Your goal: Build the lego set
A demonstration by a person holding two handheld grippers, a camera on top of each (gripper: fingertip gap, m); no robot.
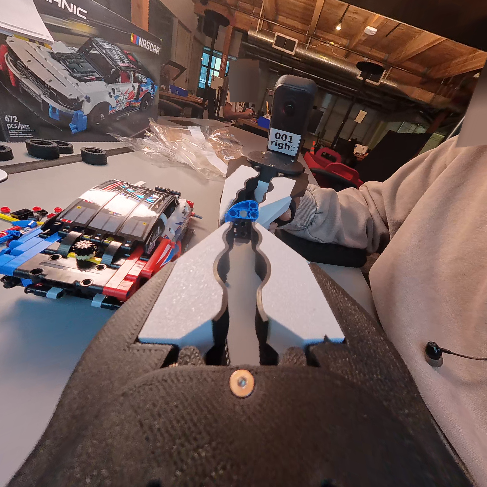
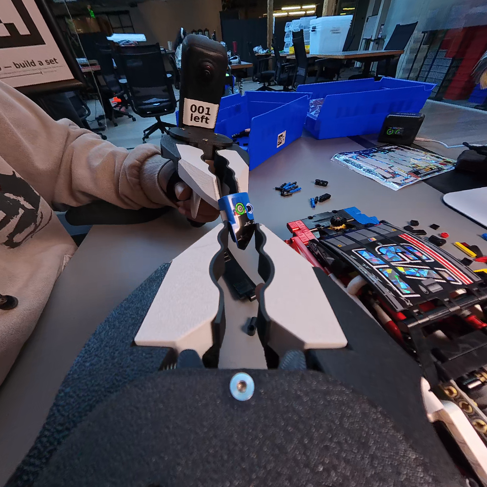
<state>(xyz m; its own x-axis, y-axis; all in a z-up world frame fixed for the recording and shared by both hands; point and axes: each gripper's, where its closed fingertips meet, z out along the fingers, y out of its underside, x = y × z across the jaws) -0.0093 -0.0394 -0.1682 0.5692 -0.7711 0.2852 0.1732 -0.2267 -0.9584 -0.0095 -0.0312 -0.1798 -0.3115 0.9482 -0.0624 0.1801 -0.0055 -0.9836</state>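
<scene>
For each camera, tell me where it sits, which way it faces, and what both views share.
Left wrist view: rides the left tongs, facing the right tongs, car box beyond; a beige sleeve shows.
Right wrist view: rides the right tongs, facing the left tongs, blue bins beyond; a sleeve shows.
Shared: the blue piece pinched between both, and the Lego car.

printed box (image 1: 79,79), labelled cameras (image 2: 201,79) — poster (image 2: 26,39)

Both grippers meet tip to tip: left gripper (image 1: 242,227) and right gripper (image 2: 238,232) each pinched nearly closed, hands on the handles.
</scene>
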